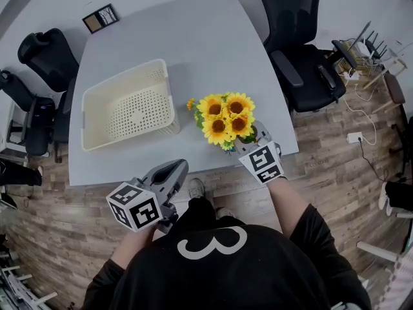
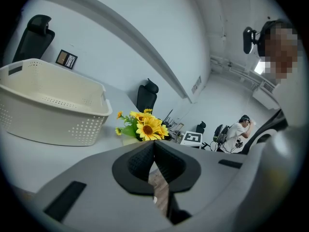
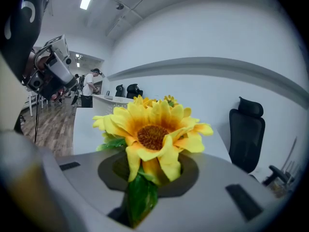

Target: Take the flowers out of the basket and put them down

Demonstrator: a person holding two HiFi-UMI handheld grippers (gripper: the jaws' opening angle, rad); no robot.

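Note:
A bunch of yellow sunflowers (image 1: pixel 226 118) with green leaves stands upright over the grey table (image 1: pixel 193 44), just right of the cream perforated basket (image 1: pixel 122 76). Whether its base touches the table I cannot tell. My right gripper (image 1: pixel 248 142) is shut on the lower stems from the near side. In the right gripper view a sunflower (image 3: pixel 153 134) and a leaf fill the space between the jaws of the right gripper (image 3: pixel 149 172). My left gripper (image 1: pixel 179 168) hangs off the table's front edge, shut and holding nothing. Its view shows the left gripper (image 2: pixel 153 151), the basket (image 2: pixel 48 115) and the flowers (image 2: pixel 145 126).
The basket is empty and sits on the table's left half. Black office chairs stand at the right (image 1: pixel 300 50) and left (image 1: pixel 48 53) of the table. A small framed picture (image 1: pixel 100 18) lies beyond the far edge. A person (image 2: pixel 236 129) stands far off in the room.

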